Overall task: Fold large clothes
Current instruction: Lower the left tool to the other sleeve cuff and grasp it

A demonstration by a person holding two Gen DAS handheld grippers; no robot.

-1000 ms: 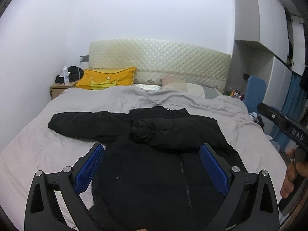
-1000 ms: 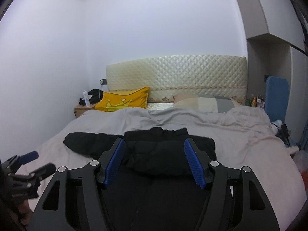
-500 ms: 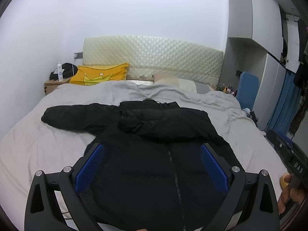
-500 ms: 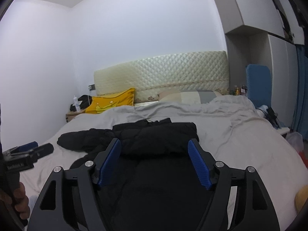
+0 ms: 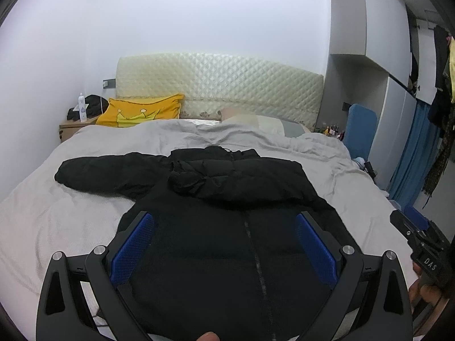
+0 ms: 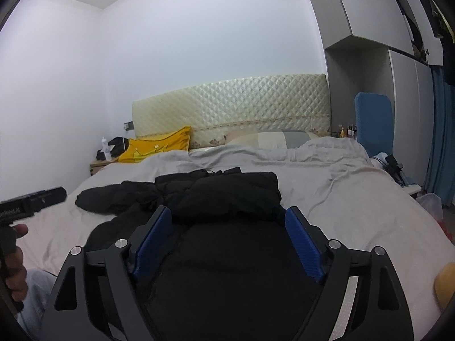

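A black jacket lies spread on the grey bedcover, zipper side up, its collar end toward the headboard and its hem at the foot of the bed. One sleeve stretches out flat to the left of the body, away from the headboard's right end. The other sleeve is folded across the chest, below the collar. The zipper runs down the middle of the body toward the cameras.

The left gripper hangs over the lower half of the jacket, well back from the headboard. Its blue pads stand wide apart with only jacket seen beyond them; they clamp nothing. The right gripper is over the same part of the jacket, a little to the right, and its jaws are opening. Its pads frame the folded sleeve from either side, but they appear to hover above the cloth rather than touch it; the black fabric makes that hard to judge.

Each gripper shows at the edge of the other's view, held by a hand.

A yellow pillow leans against the headboard at its left end, and a pale pillow lies below its right half. A nightstand with a white bottle stands left of the headboard. A blue panel and wardrobe stand to its right.
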